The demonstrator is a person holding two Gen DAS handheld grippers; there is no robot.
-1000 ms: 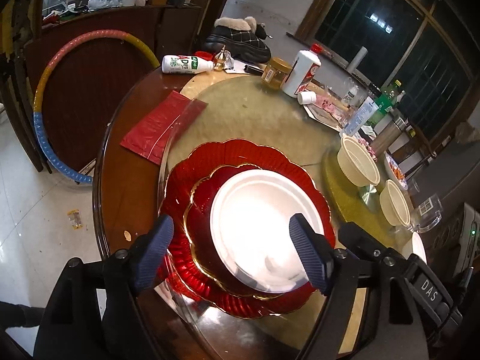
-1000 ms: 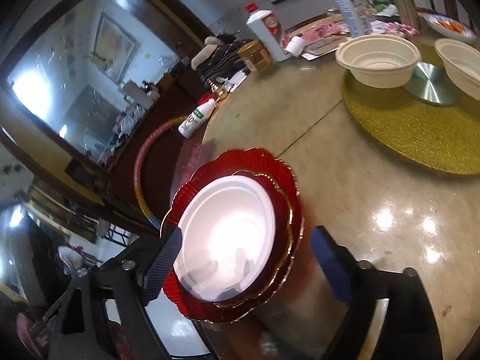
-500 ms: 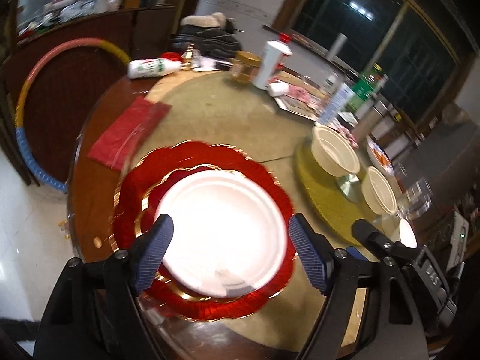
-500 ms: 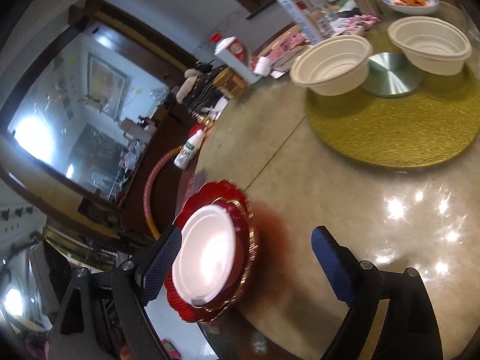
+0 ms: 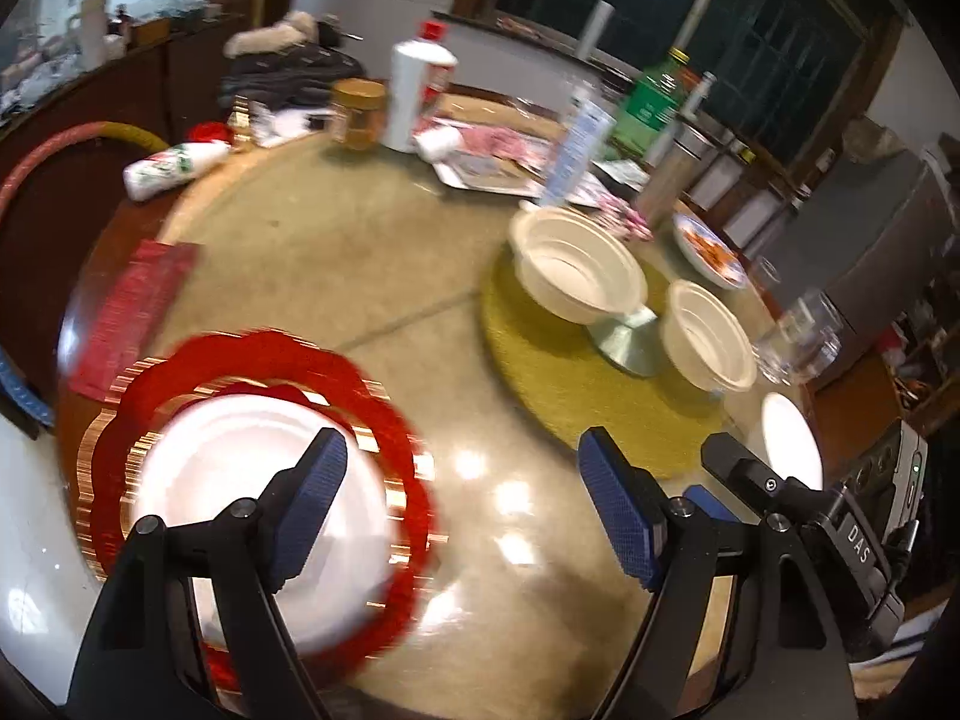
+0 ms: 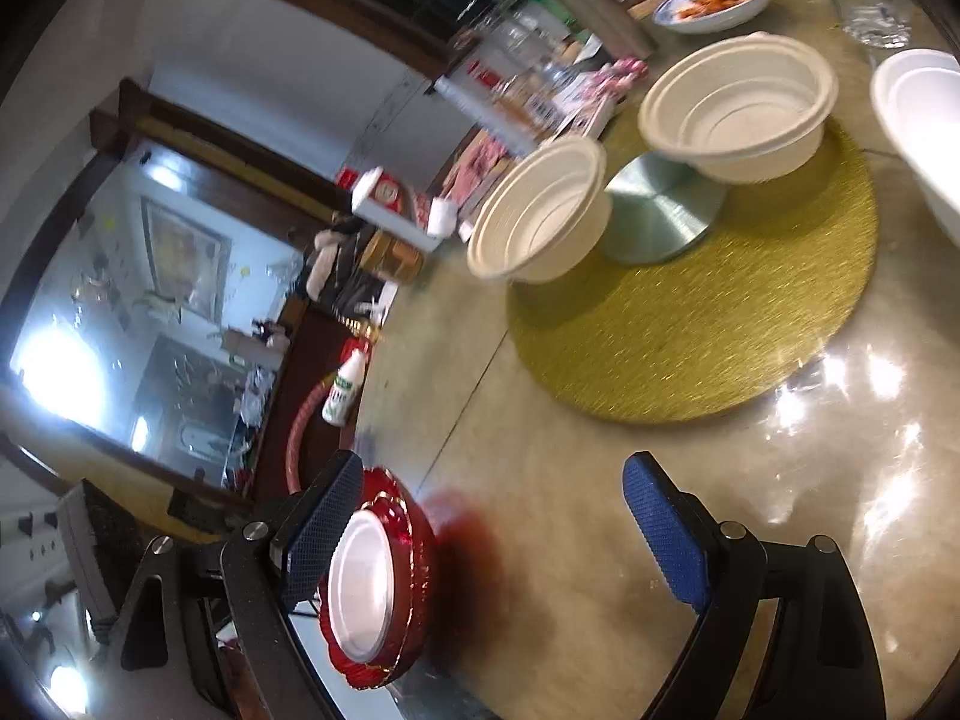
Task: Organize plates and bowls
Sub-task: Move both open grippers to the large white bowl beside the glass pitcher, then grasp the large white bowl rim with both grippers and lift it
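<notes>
A white plate [image 5: 222,480] lies on top of a stack of red scalloped plates [image 5: 384,396] at the near left of the round table. My left gripper [image 5: 465,507] hovers open and empty, its left finger over that plate. Two cream bowls [image 5: 576,276] [image 5: 708,342] stand on a golden mat [image 5: 570,384], and another white plate [image 5: 789,438] lies to their right. In the right wrist view my right gripper [image 6: 495,540] is open and empty above bare tabletop. The red stack [image 6: 420,546] sits by its left finger, with the bowls [image 6: 540,210] [image 6: 738,114] ahead.
A metal disc [image 5: 624,342] sits between the bowls. Along the far side stand a white bottle [image 5: 414,96], a jar [image 5: 359,114], a green bottle [image 5: 651,102], a dish of food [image 5: 708,249] and a glass [image 5: 795,339]. A red packet [image 5: 132,312] lies at the left edge.
Both grippers have swung right, away from the red plate stack and toward the bowls. The stack has slid to the lower left of both views. Both pairs of jaws stay open.
</notes>
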